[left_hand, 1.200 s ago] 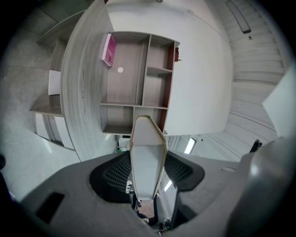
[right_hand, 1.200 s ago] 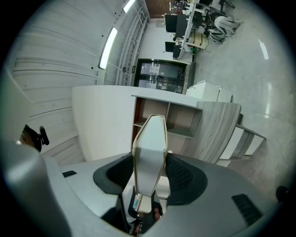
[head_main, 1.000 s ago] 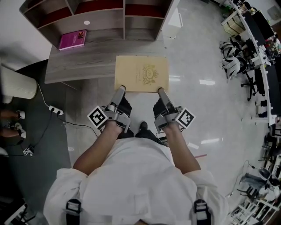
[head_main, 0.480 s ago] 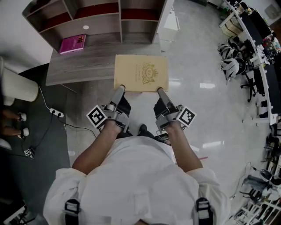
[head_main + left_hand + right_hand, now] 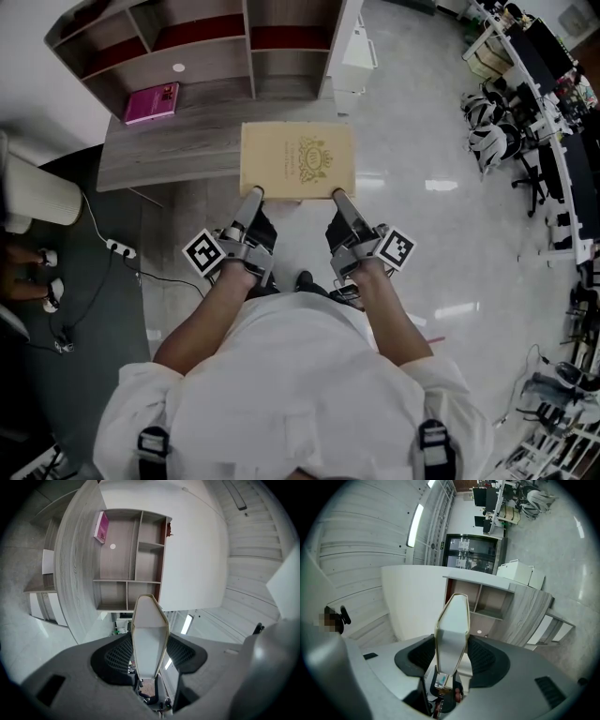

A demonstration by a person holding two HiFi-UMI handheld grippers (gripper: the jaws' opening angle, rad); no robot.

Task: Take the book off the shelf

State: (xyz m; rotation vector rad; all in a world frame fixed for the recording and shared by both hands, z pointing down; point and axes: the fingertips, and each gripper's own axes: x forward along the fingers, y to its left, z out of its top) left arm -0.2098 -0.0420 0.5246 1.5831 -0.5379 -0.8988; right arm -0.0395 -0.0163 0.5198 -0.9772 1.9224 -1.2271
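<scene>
A large tan book (image 5: 298, 160) with a gold emblem on its cover is held level in front of the person, partly over the grey desk (image 5: 169, 145). My left gripper (image 5: 255, 194) is shut on the book's near left edge and my right gripper (image 5: 338, 195) on its near right edge. In the left gripper view the book (image 5: 149, 634) stands edge-on between the black pads, and the right gripper view shows the book (image 5: 453, 632) the same way. The wooden shelf unit (image 5: 202, 47) stands beyond the desk.
A pink book (image 5: 152, 102) lies on the desk at the left, below the shelf. A white cylinder (image 5: 37, 197) and a power strip (image 5: 118, 247) with cables are on the floor at the left. Desks, chairs and helmets (image 5: 487, 141) fill the right side.
The tan book and both grippers sit slightly higher in the head view than a second ago; the grip looks the same.
</scene>
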